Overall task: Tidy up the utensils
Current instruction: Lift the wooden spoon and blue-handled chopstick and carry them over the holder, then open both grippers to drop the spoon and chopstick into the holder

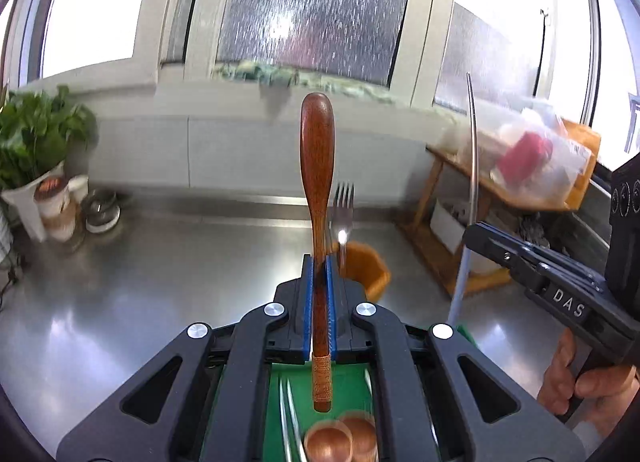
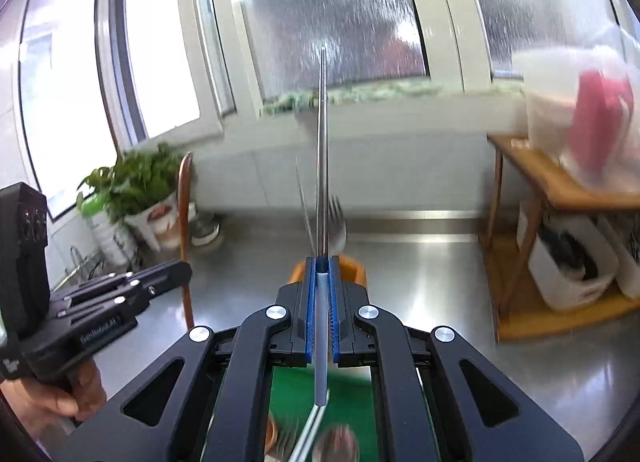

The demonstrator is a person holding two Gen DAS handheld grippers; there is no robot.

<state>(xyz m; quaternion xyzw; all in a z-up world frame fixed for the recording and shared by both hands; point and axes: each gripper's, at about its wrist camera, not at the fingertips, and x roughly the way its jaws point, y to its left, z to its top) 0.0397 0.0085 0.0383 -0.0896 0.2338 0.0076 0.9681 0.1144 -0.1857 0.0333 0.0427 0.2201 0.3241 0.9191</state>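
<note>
Brown wooden spoon (image 1: pixel 317 166) upright, bowl up; thin steel chopstick (image 2: pixel 322 150) upright; fork (image 1: pixel 343 210) tines-up in orange holder (image 1: pixel 366 268).

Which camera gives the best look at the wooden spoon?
The left wrist view: the wooden spoon stands upright, clamped in the left gripper, seen nearly whole. The right wrist view shows only a thin brown edge of it at left.

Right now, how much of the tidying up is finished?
Done: a silver metal fork already stands in the orange holder cup. In hand: the left gripper is shut on a brown wooden spoon, and the right gripper is shut on a thin silver metal chopstick; both are held up, not yet in the cup. Left: more utensils lie blurred on the green mat below.
</note>
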